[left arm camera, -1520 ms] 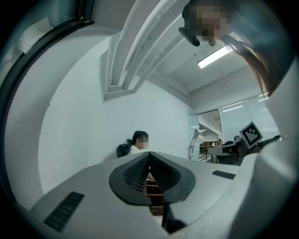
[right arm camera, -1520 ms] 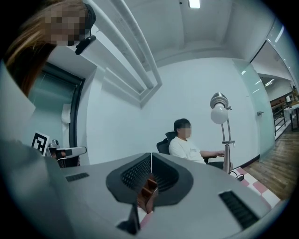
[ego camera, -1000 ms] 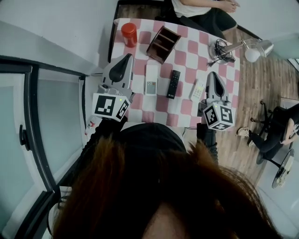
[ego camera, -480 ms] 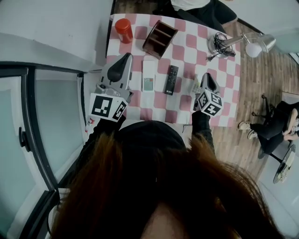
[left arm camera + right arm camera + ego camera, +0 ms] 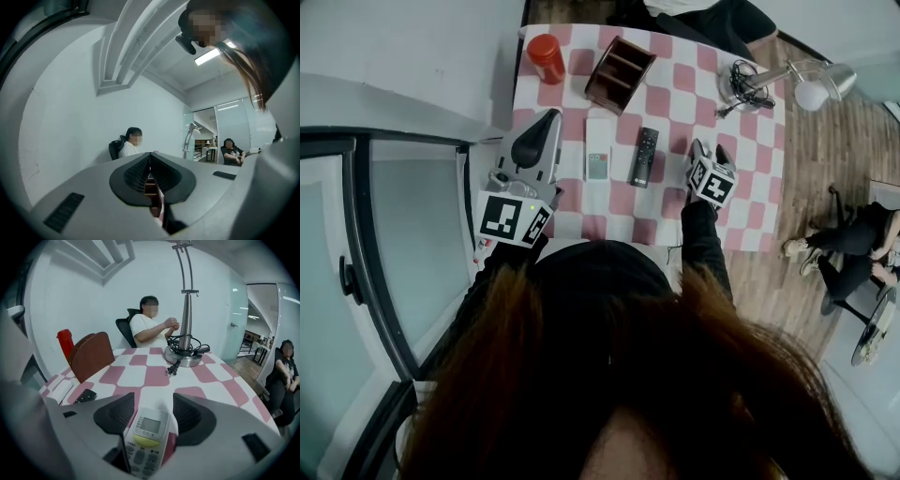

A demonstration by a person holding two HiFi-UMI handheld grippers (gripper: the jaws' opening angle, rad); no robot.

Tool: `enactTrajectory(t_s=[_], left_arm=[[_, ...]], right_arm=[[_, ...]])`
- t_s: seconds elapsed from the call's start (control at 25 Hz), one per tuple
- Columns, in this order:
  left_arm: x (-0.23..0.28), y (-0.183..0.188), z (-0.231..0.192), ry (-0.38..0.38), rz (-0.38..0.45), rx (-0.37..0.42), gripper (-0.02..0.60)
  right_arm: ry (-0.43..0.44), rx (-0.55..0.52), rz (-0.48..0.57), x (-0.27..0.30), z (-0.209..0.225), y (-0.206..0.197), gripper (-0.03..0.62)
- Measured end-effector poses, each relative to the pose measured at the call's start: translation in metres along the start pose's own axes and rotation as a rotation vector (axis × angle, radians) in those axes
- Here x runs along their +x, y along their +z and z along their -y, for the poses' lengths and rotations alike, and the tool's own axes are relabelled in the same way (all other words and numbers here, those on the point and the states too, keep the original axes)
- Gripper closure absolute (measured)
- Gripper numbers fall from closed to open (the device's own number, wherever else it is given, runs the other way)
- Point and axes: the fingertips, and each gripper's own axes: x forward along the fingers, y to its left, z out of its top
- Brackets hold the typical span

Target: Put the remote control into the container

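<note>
I am looking down at the table [image 5: 682,96] with its pink-and-white checked cloth. A person [image 5: 149,326] sits in a chair at its far side. At the far right of the table stands the desk lamp [image 5: 811,86], its cord coiled round the base. The container [image 5: 620,73], a brown wooden box with compartments, is at the far side left of the middle, and a red canister [image 5: 546,58] stands just to its left.

The left gripper [image 5: 549,117] hangs over the near left edge of the table. In the left gripper view its jaws meet at the tips with nothing in them.

The right gripper [image 5: 710,150] tilts down at the near right part of the table. Its jaws have just been opening and now stand wide apart. The white remote control [image 5: 146,437] lies flat on the cloth between them, its little screen towards the far side. As far as I can judge from the right gripper view, neither pad presses on it. The head view shows almost nothing of it under the gripper. It is well apart from the container.

Left of it lie a black remote [image 5: 643,157] and, further left, a flat white remote [image 5: 598,155] with a small screen.
</note>
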Motion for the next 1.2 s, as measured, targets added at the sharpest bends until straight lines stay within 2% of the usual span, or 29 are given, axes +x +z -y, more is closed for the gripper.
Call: enactTrajectory(t_s=[0.2, 0.52, 0.96, 1.0, 1.04, 1.2], left_arm=[[-0.002, -0.001, 0.0, 0.004, -0.005, 0.007, 0.572], [-0.004, -0.004, -0.004, 0.024, -0.009, 0.004, 0.572], [-0.006, -0.002, -0.007, 0.036, 0.004, 0.0, 0.572], [-0.006, -0.002, -0.007, 0.033, 0.005, 0.0, 0.572], [-0.006, -0.002, -0.007, 0.031, 0.006, 0.0, 0.572], [-0.005, -0.002, -0.004, 0.025, 0.007, -0.002, 0.572]], right_arm=[[-0.031, 0.024, -0.053, 0.01, 0.005, -0.005, 0.352], [-0.021, 0.026, -0.077, 0.016, 0.004, -0.006, 0.352], [0.128, 0.033, 0.095, -0.043, -0.017, 0.028, 0.361], [0.131, 0.023, 0.123, -0.052, -0.019, 0.032, 0.416], [0.133, 0.008, 0.147, -0.061, -0.021, 0.035, 0.574], [0.159, -0.064, 0.124, -0.075, -0.035, 0.024, 0.572]])
